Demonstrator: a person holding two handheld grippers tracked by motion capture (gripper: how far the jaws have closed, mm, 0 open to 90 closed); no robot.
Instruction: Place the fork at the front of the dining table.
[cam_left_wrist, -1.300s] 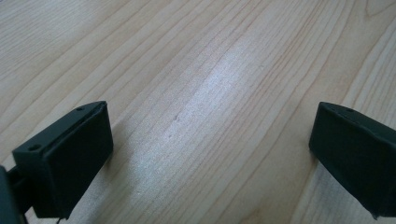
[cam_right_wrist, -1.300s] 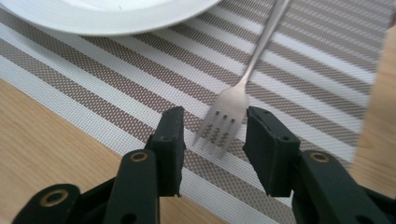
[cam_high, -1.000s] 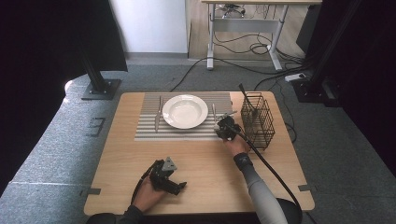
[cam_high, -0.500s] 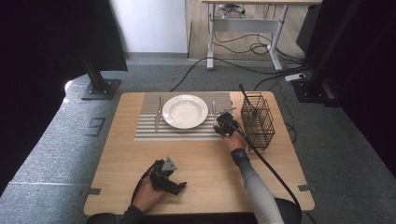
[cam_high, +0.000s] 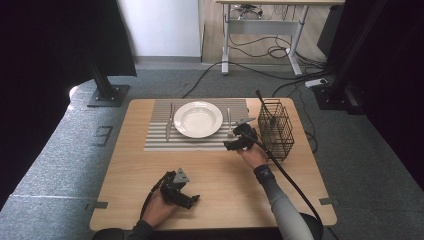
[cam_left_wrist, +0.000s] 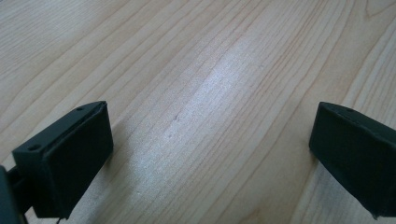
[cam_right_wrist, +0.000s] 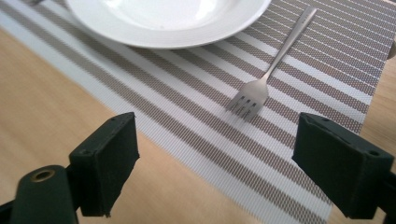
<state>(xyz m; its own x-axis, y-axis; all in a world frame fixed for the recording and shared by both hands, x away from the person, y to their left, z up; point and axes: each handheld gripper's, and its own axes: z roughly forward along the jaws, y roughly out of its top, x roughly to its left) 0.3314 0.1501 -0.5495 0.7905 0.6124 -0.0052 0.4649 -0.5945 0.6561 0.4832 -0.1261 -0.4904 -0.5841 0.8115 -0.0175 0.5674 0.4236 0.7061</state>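
Our right gripper (cam_right_wrist: 224, 154) has its jaws wide apart with nothing between them, hovering low over the striped grey-and-white woven placemat (cam_right_wrist: 196, 140). The matte silver metal fork (cam_right_wrist: 271, 65) lies flat on the mat just ahead of the jaws, a bit toward the right-hand one, tines pointing back at us, handle running away beside the white round ceramic plate (cam_right_wrist: 154, 23).

Left gripper (cam_left_wrist: 210, 154) — also wide open, empty, parked over the bare light wooden tabletop (cam_left_wrist: 196, 70), well apart from the place setting.

Risks as we see them, if the fork is the target:
- Fork sits flat on a woven mat — little clearance under it. Jaws closing from above could skate over the tines or pinch mat along with it and drag the whole setting.
- Fork is off-centre between the jaws; closing as-is likely nudges it sideways instead of catching it.
- Plate rim is near the left-hand jaw's side. Any sweep that way knocks the plate.
- In the high view the black wire cutlery basket (cam_high: 276, 127) stands just behind and beside the right gripper (cam_high: 240, 139), and the trailing cable runs past it — a snag could tip it.

We'd centre on the neck first.
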